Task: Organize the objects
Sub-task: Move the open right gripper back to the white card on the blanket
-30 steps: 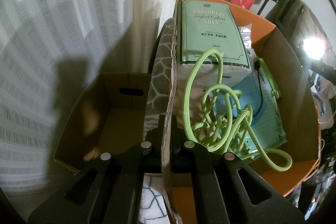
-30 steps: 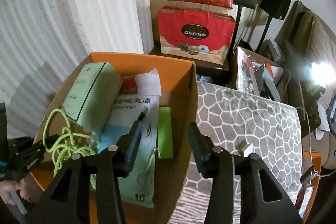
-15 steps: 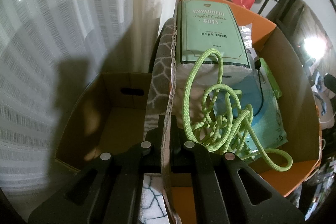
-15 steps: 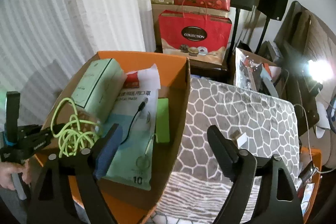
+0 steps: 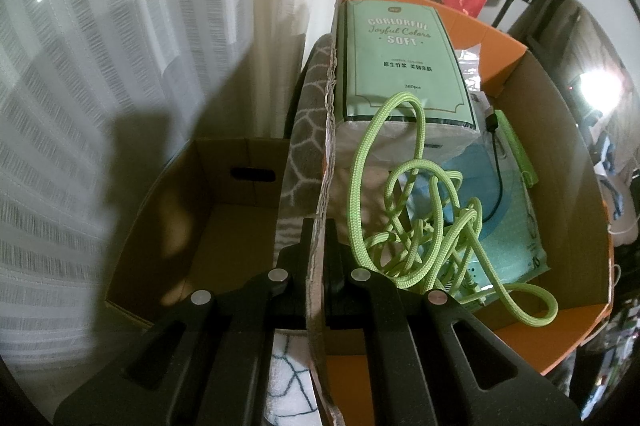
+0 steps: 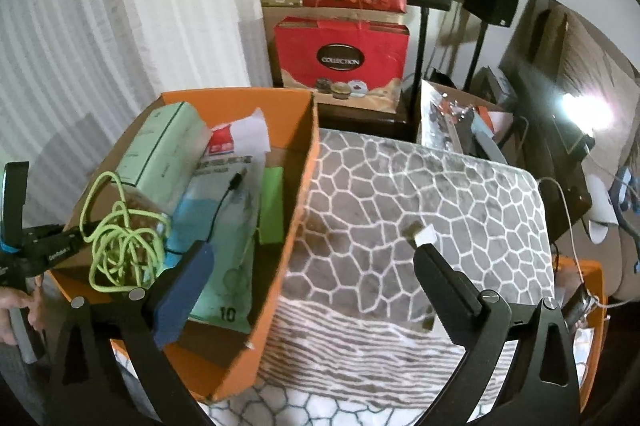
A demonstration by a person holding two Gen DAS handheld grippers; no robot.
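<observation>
Orange cardboard box [image 5: 516, 336] wall is clamped by the left hand-held gripper [image 5: 318, 266]; the right hand-held gripper [image 6: 310, 264] is opening wide, empty.

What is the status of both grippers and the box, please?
Left gripper shut on orange box wall. Right gripper opening, nothing between jaws. Green rope, tissue pack inside. Nothing in the way.

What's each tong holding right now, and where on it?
Left tongs: shut on the box wall, at its top edge. Right tongs: opening, nothing between them.
</observation>
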